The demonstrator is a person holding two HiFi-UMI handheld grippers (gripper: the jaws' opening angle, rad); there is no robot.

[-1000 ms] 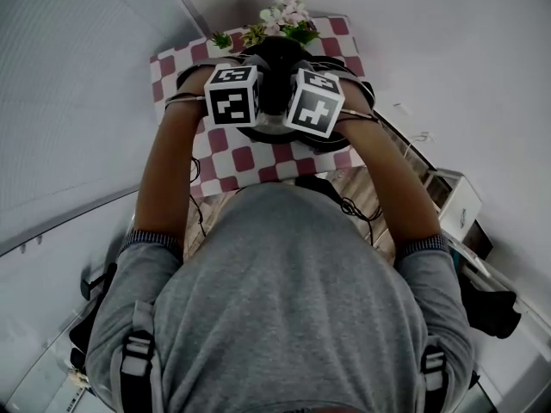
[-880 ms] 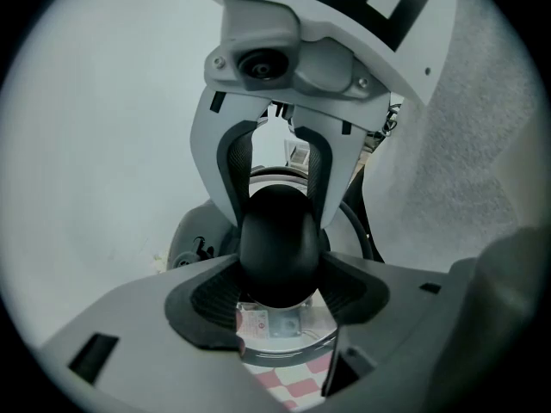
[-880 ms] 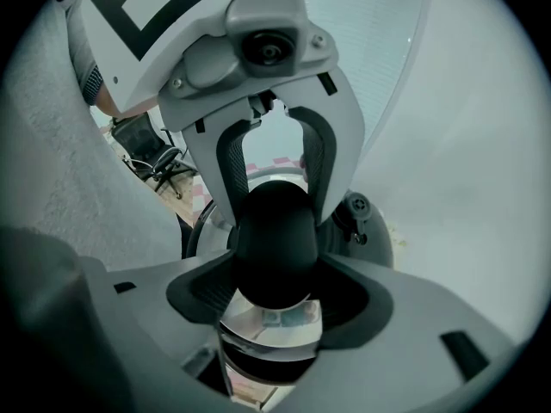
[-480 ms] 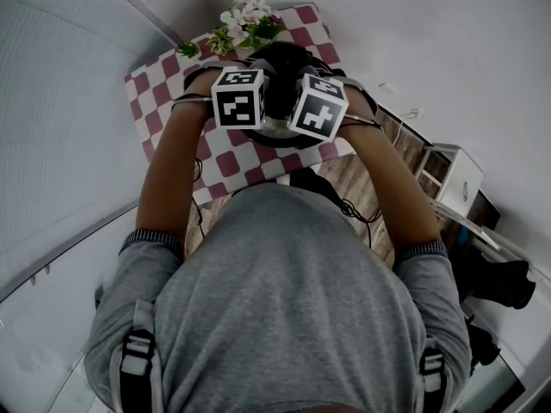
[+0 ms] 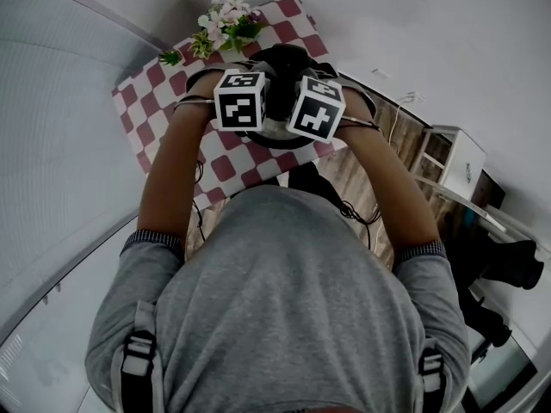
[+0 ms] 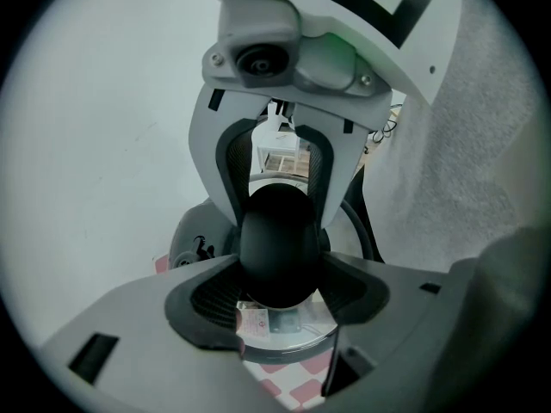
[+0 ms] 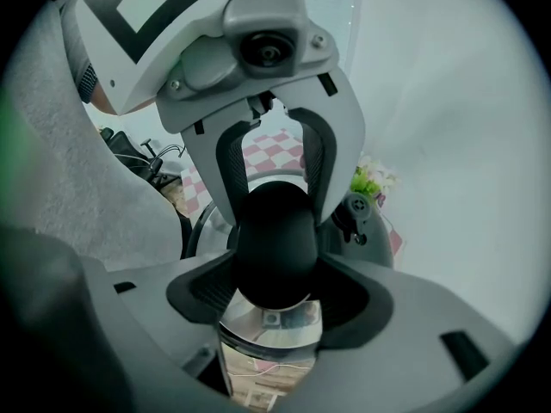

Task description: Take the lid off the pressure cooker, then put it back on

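Observation:
The pressure cooker lid's black oval handle (image 6: pixel 277 239) (image 7: pixel 274 239) is clamped from opposite sides by both grippers. My left gripper (image 6: pixel 277 284) is shut on it, and my right gripper (image 7: pixel 274 286) is shut on it facing the other way. The shiny lid (image 6: pixel 288 332) (image 7: pixel 271 327) shows just under the handle. In the head view the two marker cubes (image 5: pixel 238 100) (image 5: pixel 315 107) sit side by side above the dark round cooker rim (image 5: pixel 258 140) and hide the jaws. Whether the lid rests on the pot or hangs above it is hidden.
The cooker stands on a red-and-white checkered table (image 5: pixel 164 93) with a pot of flowers (image 5: pixel 222 17) at its far edge. A grey rounded part with a black fitting (image 7: pixel 360 215) lies beyond the handle. A white cabinet (image 5: pixel 456 166) and wooden floor lie to the right.
Both grippers, still clamped on the handle, have shifted to the right over the table, away from the flowers, and sunk a little. The jaws have not changed.

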